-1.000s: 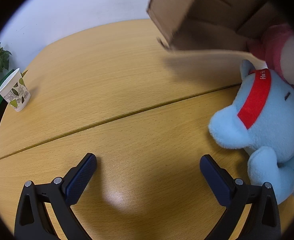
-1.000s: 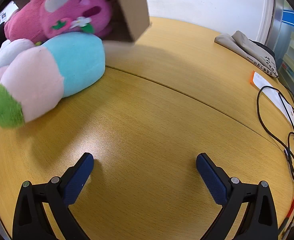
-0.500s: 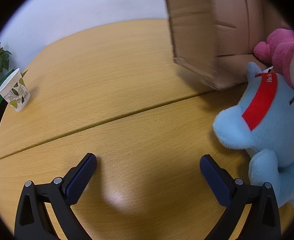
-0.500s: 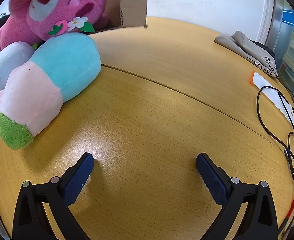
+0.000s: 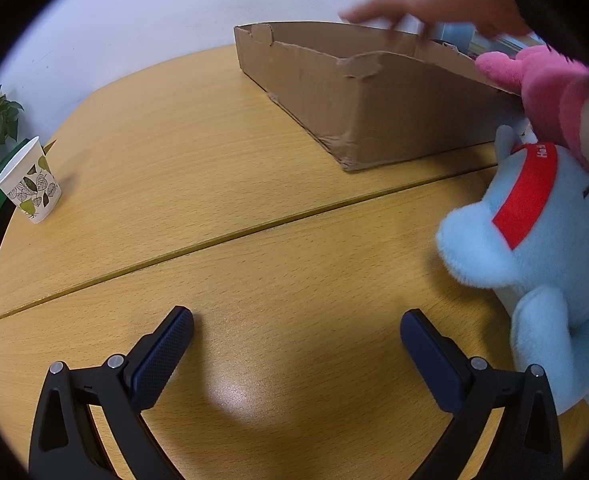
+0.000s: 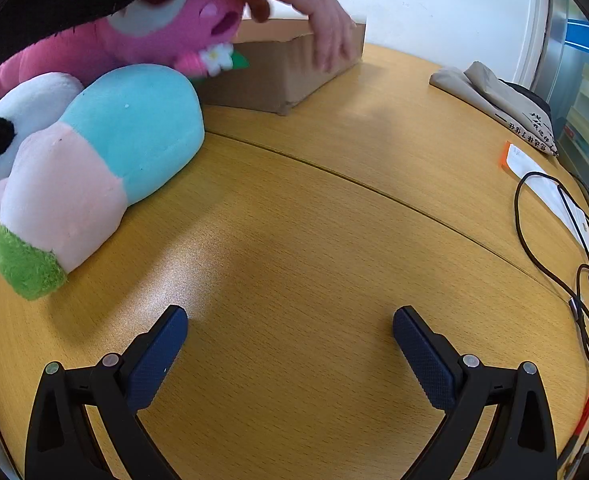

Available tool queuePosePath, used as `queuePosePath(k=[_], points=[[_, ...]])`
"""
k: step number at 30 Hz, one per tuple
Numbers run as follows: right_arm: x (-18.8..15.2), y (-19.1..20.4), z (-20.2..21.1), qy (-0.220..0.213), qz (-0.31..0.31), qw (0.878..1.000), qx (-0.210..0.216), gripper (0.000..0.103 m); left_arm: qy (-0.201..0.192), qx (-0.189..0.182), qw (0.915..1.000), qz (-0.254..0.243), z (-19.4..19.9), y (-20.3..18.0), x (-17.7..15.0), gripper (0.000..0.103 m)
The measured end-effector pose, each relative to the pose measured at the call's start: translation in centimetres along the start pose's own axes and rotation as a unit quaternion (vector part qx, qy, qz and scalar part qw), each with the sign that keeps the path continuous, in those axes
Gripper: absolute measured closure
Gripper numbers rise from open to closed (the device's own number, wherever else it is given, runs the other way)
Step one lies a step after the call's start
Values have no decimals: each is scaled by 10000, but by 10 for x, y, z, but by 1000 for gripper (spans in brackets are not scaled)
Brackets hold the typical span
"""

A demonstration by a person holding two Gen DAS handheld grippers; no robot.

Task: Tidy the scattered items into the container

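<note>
Partly cut off at frame edges: 1 pink plush (image 6: 134, 36), 1 light-blue plush (image 5: 542, 256), 1 pastel plush (image 6: 94, 160), all beside 1 cardboard box (image 5: 374, 96) on the table (image 5: 214, 160). Blurred bare hand (image 6: 314, 12) touches the box. Left gripper (image 5: 296, 344) and right gripper (image 6: 290, 338) both released, empty. 1 paper cup (image 5: 28, 188).

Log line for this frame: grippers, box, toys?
left gripper: open, empty | right gripper: open, empty | cardboard box: on table, bare hand on it | plush toys: outside box
</note>
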State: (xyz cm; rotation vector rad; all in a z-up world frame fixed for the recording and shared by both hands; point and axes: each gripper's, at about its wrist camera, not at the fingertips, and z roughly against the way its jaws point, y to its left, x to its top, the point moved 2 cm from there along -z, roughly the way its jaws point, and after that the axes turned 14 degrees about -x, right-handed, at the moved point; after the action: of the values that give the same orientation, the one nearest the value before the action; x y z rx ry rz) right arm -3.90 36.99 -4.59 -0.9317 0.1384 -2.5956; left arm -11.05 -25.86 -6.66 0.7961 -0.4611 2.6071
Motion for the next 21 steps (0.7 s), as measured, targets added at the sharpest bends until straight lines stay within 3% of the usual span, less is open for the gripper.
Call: queuePosePath(k=[21], points=[[0,0,0,1,-1,10000,0,0,3,-9,10000,-12,3,0,2,0]])
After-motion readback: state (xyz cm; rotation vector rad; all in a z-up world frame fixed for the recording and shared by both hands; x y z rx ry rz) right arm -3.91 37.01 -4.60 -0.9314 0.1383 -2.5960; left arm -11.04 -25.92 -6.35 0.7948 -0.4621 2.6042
